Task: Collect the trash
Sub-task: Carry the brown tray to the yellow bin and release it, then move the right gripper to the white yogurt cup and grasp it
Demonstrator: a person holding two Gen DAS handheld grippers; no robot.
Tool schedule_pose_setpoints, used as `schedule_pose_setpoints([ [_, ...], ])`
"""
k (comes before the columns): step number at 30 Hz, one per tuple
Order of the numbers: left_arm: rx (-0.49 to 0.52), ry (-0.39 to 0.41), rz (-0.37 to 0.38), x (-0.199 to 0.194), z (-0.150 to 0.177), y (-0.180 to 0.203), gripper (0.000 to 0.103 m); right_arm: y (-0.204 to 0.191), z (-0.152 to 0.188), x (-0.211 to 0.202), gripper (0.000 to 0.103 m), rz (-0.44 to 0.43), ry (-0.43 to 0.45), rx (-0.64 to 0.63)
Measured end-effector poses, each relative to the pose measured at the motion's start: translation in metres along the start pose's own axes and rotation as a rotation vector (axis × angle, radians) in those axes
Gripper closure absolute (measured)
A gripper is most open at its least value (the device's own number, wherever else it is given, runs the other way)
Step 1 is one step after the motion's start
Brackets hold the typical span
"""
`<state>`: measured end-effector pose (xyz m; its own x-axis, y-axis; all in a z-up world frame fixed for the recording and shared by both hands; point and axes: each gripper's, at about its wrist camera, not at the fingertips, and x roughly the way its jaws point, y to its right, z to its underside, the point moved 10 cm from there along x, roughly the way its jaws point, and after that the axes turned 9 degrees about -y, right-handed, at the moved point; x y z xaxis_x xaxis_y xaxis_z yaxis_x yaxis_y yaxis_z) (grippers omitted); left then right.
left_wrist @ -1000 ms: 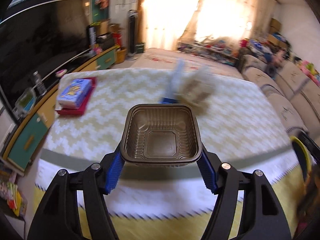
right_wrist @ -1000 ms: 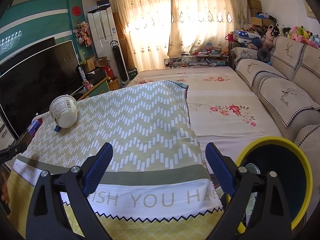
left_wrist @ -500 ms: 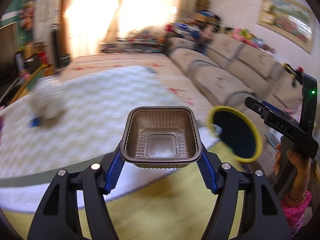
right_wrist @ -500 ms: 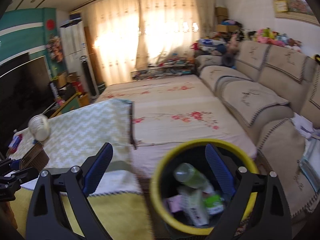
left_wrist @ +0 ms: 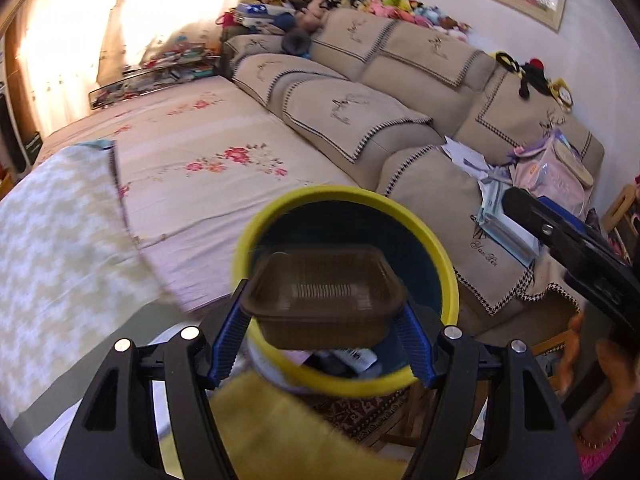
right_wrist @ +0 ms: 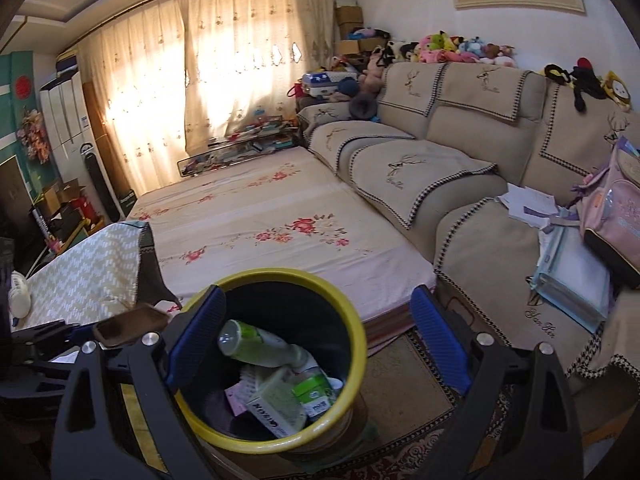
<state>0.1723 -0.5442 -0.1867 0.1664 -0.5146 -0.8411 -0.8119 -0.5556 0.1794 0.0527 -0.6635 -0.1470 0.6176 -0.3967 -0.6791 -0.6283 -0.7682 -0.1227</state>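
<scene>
Since the earlier frame, the brown tray [left_wrist: 324,300] has been swung over the yellow-rimmed bin [left_wrist: 436,248], clamped between the left gripper [left_wrist: 322,334] jaws. Right gripper [right_wrist: 316,342] jaws are held wide open, empty, above that bin.

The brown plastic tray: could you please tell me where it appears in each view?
Left wrist: the brown plastic tray sits centre, between the left tool's fingers, in front of the bin.
Right wrist: it shows at lower left, left of the bin.
Shared landmark: the yellow-rimmed bin.
</scene>
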Motion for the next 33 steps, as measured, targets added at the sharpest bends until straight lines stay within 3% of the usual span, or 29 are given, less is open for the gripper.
schedule_pose_setpoints([
  [2, 0.002, -0.017, -0.006, 0.016, -0.006, 0.007, 0.028, 0.006, -0.001, -0.001, 0.014, 0.015, 0.000, 0.006],
  [8, -0.058, -0.018, 0.015, 0.021, -0.001, -0.005, 0.024, 0.002, 0.004, 0.006, 0.014, 0.010, -0.027, -0.009],
  [12, -0.104, 0.066, -0.006, -0.027, 0.019, -0.041, 0.017, -0.022, 0.011, 0.015, 0.014, -0.034, -0.055, -0.045],
  [16, -0.177, 0.181, -0.082, -0.096, 0.057, -0.104, 0.012, -0.067, 0.014, 0.021, 0.014, -0.105, -0.080, -0.108],
  [20, -0.243, 0.258, -0.224, -0.157, 0.103, -0.173, 0.010, -0.143, 0.021, 0.021, 0.014, -0.257, -0.122, -0.199],
  [25, -0.344, 0.276, -0.378, -0.215, 0.171, -0.265, 0.008, -0.242, 0.030, 0.011, 0.014, -0.409, -0.154, -0.341],
  [31, -0.450, 0.286, -0.482, -0.253, 0.232, -0.342, 0.008, -0.373, 0.050, -0.011, 0.014, -0.594, -0.178, -0.537],
  [33, -0.489, 0.300, -0.482, -0.259, 0.245, -0.358, 0.008, -0.413, 0.060, -0.016, 0.014, -0.646, -0.188, -0.609],
])
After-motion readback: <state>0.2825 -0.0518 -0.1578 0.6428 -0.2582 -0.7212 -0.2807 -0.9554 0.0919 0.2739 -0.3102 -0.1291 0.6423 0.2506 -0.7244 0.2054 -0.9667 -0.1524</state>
